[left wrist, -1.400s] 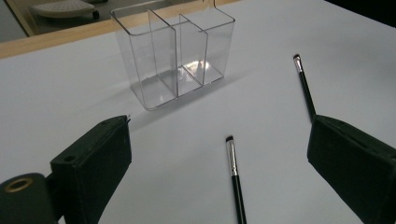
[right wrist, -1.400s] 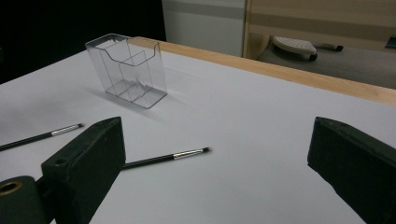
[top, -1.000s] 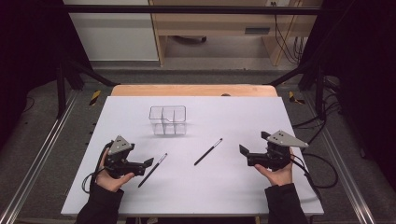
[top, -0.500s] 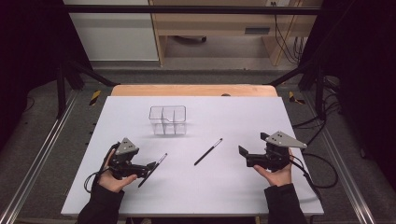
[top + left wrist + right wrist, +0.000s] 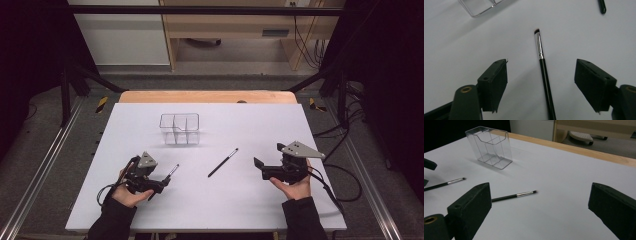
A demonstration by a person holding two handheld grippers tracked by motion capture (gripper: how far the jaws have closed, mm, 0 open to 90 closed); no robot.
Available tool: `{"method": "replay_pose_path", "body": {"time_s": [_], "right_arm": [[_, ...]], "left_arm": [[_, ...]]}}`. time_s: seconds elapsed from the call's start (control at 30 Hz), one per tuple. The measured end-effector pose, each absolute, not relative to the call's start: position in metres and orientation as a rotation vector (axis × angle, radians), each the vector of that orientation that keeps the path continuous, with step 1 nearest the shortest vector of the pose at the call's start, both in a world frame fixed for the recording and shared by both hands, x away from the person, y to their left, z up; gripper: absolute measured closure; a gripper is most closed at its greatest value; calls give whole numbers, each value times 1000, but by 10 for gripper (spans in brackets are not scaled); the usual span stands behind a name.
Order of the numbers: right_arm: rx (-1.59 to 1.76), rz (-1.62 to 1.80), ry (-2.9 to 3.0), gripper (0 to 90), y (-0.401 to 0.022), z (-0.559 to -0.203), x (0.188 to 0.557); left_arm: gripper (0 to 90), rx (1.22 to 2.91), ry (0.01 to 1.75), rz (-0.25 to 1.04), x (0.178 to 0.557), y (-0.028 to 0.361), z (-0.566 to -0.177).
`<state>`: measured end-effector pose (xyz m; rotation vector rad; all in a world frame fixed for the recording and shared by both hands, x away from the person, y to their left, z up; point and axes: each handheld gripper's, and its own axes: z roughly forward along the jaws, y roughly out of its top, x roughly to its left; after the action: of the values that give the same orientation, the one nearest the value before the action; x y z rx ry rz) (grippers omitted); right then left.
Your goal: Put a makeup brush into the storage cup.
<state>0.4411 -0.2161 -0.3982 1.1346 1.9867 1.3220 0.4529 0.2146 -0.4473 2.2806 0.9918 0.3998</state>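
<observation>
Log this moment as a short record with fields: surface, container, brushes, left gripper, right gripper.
surface: white table top, wooden edge at the far side
container: clear plastic organizer, upright, divided into compartments, nothing seen in it
near brush: thin black makeup brush lying flat, handle between the left jaws
far brush: second makeup brush lying flat at mid-table, untouched
left gripper: left gripper, jaws have just been closing around the near brush, pads not yet on it
right gripper: right gripper, jaws wide, nothing between them

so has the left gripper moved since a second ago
Yes. In the high view the left gripper has slid toward the table's near edge, away from the clear organizer, along the left brush. Its jaws have been closing, not yet touching it.
</observation>
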Motion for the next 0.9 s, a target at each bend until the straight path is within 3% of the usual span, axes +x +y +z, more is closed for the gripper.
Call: {"method": "replay_pose_path", "body": {"time_s": [0.9], "right_arm": [[1133, 1304, 2008, 50, -213, -401, 443]], "left_arm": [[669, 2412, 984, 285, 455, 208, -458]]}}
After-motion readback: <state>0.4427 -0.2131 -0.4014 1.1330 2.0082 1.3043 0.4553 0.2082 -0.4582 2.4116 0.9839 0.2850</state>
